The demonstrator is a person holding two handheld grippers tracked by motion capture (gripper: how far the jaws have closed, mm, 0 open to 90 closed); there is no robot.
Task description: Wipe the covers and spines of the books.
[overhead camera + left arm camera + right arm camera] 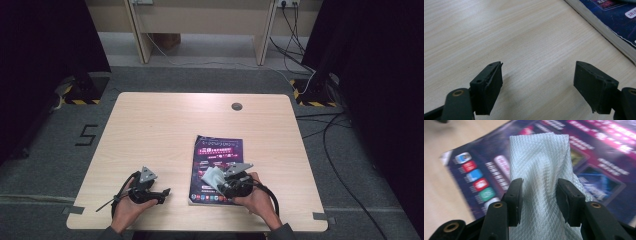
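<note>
Tongs first: the right tongs (539, 200) have their jaws drawn in on a folded white cloth (541, 170), which bunches between them, while the left tongs (539, 85) stand wide apart with nothing in them, hovering low over bare wood.

Largest of the things is the surface (150, 130), a pale wooden top. On its near right part lies a magazine (220, 150) with a dark, glossy printed cover, flat and closed. It looks stiff enough as a block but limp if lifted by one corner, and the cover is probably slick; a grip on the thick bound edge or a push flat against the wood would suit it better than a pinch on the cover.

Smaller is the cloth, a thin woven wipe with a diamond texture. It seems light, soft and not at all fragile, and it folds wherever it is squeezed, so a hold across gathered layers, as now, is likely secure. In the high view it sits over the near half of the magazine, in the right tongs (220, 181), and appears to be just above the cover or touching it; which, I cannot tell.

The left tongs (162, 192) are well to the left of the magazine, whose edge shows at the upper right of the left gripper view.
</note>
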